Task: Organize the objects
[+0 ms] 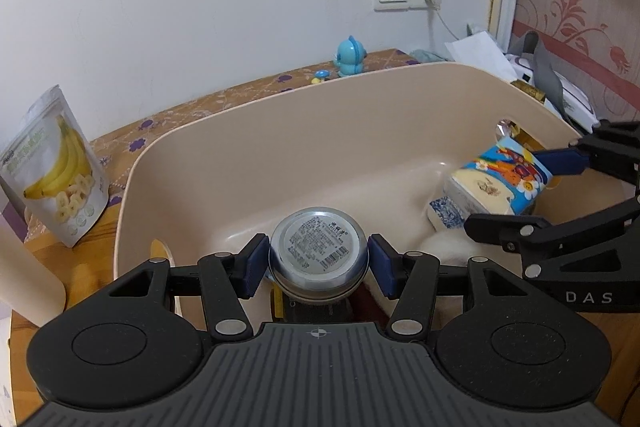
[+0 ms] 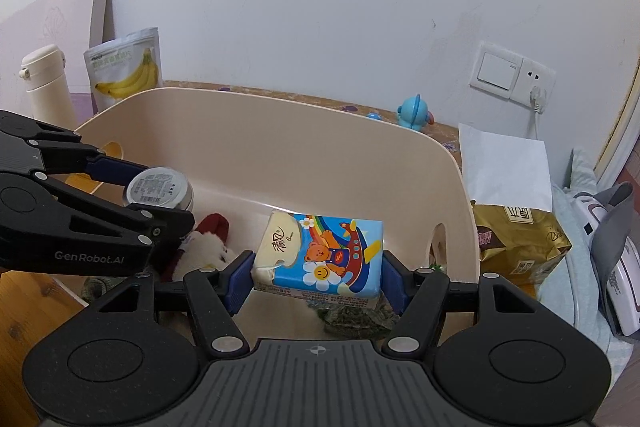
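While both loads hang over it, bin (image 2: 304, 151): beige plastic tub on the desk (image 1: 48, 259), open top, handle cut-outs at both ends; it lies directly ahead of and below both tongs.
tissue pack (image 2: 320, 255): printed soft pack, long axis running across from pad to pad, held above the bin's right end near the cut-out (image 2: 438, 239); floor of the bin straight beneath it.
can (image 1: 318, 253): round tin, labelled flat end facing the left camera, so its axis points roughly along the tongs; it sits over the bin's left end.
right tongs (image 2: 318, 281): part spread, pads pinching the tissue pack by its two short ends.
left tongs (image 1: 316, 263): part spread, pads against the can's sides, pinching it; contact on the right pad is a bit hard to read, probably touching.
plush toy (image 2: 204, 247): red and white, already lying on the bin floor under the can.
nearer hand: each to its own end, left for the can, right for the pack; the two loads well apart.
coming move, judged: straight down and let go, no sideways travel needed.
risk: can may land on the plush toy and roll.
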`<move>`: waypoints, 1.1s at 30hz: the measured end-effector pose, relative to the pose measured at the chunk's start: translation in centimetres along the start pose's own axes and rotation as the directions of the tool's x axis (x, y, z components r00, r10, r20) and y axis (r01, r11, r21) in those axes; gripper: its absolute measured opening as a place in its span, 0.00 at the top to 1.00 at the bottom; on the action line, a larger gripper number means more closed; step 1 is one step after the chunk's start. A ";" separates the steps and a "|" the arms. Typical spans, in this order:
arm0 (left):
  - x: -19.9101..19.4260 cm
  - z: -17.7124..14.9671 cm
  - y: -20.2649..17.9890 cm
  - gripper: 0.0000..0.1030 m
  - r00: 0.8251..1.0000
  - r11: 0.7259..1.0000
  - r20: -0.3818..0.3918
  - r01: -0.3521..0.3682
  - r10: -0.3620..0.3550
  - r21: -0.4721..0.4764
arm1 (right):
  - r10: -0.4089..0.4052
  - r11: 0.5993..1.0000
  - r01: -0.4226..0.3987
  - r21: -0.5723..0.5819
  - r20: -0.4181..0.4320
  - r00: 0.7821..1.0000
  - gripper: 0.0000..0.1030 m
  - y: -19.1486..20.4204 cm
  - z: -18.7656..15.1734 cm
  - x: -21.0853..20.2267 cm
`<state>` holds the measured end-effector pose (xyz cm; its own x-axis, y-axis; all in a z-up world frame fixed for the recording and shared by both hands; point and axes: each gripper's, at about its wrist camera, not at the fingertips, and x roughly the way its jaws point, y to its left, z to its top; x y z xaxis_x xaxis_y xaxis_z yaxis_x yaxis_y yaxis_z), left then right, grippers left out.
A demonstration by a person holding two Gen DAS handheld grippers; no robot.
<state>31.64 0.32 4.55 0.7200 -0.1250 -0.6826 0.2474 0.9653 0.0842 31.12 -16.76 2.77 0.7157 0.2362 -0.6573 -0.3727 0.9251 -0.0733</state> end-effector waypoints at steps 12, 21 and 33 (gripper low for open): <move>-2.7 0.0 0.3 0.23 0.998 0.999 0.064 -0.027 0.029 -0.028 | -0.013 0.999 0.011 0.045 0.044 0.999 0.16 -0.2 0.0 -1.8; -5.4 -0.4 0.1 0.19 0.993 0.998 0.105 -0.051 0.056 -0.048 | -0.027 0.994 0.018 0.103 0.079 0.996 0.01 -0.6 -0.4 -4.1; -9.4 -1.8 -0.8 0.16 0.985 0.994 0.154 -0.067 0.079 -0.084 | -0.049 0.991 0.034 0.131 0.113 0.992 0.00 -0.2 -1.6 -7.4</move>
<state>23.51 1.17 9.60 0.8283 -0.0821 -0.5542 0.1434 0.9873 0.0681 24.95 -19.12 6.48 0.7954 0.2229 -0.5636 -0.2676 0.9635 0.0034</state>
